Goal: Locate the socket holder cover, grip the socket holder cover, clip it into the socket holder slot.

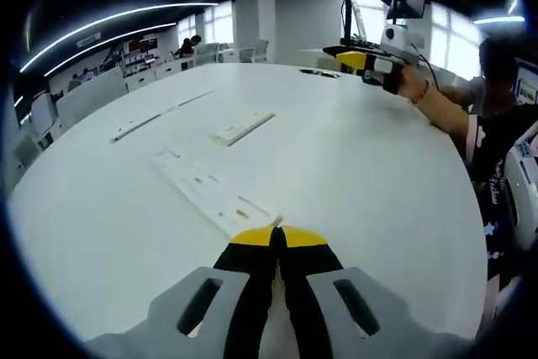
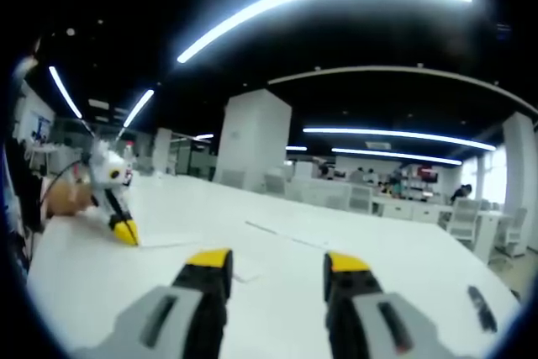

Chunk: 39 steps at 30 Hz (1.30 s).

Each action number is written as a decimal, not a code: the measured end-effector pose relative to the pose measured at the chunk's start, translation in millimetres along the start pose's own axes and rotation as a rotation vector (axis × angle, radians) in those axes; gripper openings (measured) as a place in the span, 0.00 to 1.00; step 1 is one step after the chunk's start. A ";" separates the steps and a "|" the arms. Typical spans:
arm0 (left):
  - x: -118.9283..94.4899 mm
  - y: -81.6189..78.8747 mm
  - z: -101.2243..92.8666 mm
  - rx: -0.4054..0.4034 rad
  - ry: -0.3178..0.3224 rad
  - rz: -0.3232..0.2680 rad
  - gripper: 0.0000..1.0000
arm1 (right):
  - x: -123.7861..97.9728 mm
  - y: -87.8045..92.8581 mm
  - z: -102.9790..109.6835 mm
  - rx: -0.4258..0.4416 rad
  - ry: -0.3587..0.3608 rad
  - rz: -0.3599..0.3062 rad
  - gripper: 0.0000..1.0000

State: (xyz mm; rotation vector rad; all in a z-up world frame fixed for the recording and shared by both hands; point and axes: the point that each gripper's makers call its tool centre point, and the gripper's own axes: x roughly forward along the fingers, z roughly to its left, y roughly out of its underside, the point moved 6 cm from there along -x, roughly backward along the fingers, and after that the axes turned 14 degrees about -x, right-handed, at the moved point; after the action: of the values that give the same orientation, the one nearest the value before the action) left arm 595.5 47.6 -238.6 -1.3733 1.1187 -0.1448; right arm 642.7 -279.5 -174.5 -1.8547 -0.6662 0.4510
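Left gripper (image 1: 278,237), jaws closed and seemingly empty, at the long white socket holder (image 1: 214,193) mid-desk (image 1: 361,174); right gripper (image 2: 278,264), jaws wide and empty, held aloft; cover likely the strip (image 1: 243,128) toward the far edge: gripping the wrong strip risks a failed clip.

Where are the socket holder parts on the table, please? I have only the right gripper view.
Observer: In the left gripper view, a long white strip lies flat on the table, its near end right at the left gripper.
Operator: Are there other pieces beyond it?
Observer: Yes, a shorter white strip lies farther out, and a thin strip lies to its left in that view.
Operator: Are the left gripper's fingers open?
Observer: No, the fingers are shut together at the long strip's end.
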 end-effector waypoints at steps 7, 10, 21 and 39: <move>0.6 -0.9 1.9 0.006 -0.011 -0.010 0.03 | 0.3 0.1 0.2 -0.004 -0.002 0.003 0.45; 0.8 -1.3 2.8 0.012 -0.018 -0.014 0.03 | 0.4 0.5 0.3 -0.004 -0.003 0.005 0.45; 1.6 -1.7 3.1 0.026 -0.025 -0.020 0.03 | 1.0 2.2 2.7 -0.011 -0.008 0.017 0.45; 2.5 -3.0 2.9 0.060 -0.050 -0.030 0.03 | 1.8 3.9 4.5 -0.031 -0.019 0.031 0.45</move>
State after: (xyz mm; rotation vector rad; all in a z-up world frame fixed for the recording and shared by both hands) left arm 600.4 47.1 -238.0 -1.3340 1.0444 -0.1636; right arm 642.3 -276.2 -179.7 -1.8941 -0.6609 0.4815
